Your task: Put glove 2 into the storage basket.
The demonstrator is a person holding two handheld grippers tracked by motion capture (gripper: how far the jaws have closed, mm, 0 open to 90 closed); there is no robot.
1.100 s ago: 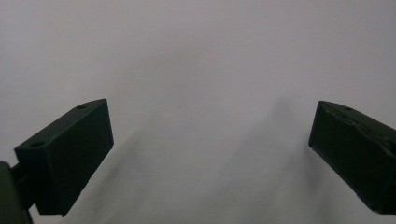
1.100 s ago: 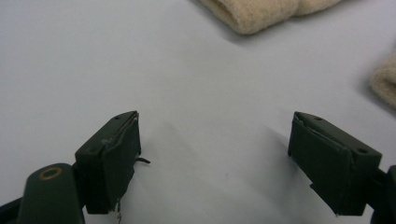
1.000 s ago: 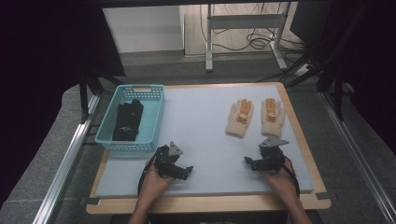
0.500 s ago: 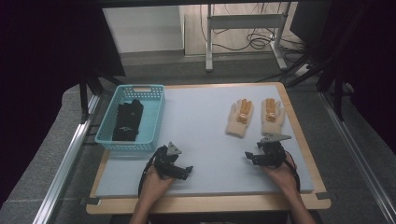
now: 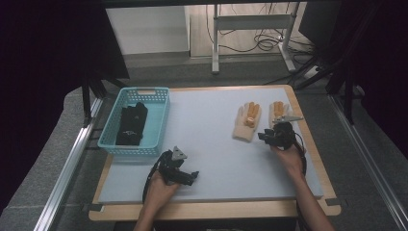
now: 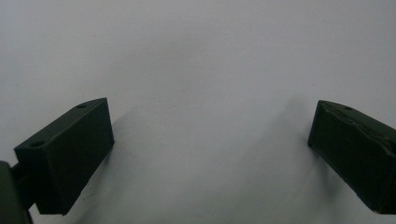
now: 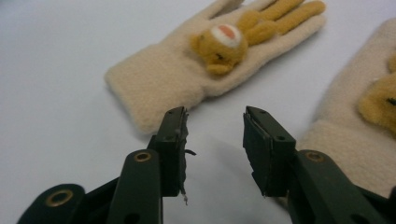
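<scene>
Currently right gripper (image 5: pixel 266 136) is hovering low over the pale grey table (image 5: pixel 207 144), jaws parted and holding nothing, nose pointing at the cuff ends of two cream fleece gloves with orange bear decorations. Left cream glove (image 5: pixel 246 121) and right cream glove (image 5: pixel 278 113) are lying flat side by side at the table's right-far area, fingers pointing away from the person, likely laid out as a pair for pickup. Right gripper view is showing the near glove's cuff (image 7: pixel 154 93) just beyond the jaw tips, not touching, with the second glove's cuff (image 7: pixel 355 135) just beside the right jaw; my guess is the gap is being lined up with a cuff edge. Left gripper (image 5: pixel 188 175) is resting near the table's front edge, well apart from the gloves, probably parked. Left gripper view is showing its jaws spread wide over bare table, a detail too small to read from above. High view alone is giving the turquoise plastic lattice basket (image 5: pixel 108 139) at table left, holding dark black fabric items (image 5: pixel 132 124), possibly gloves; cannot tell.
</scene>
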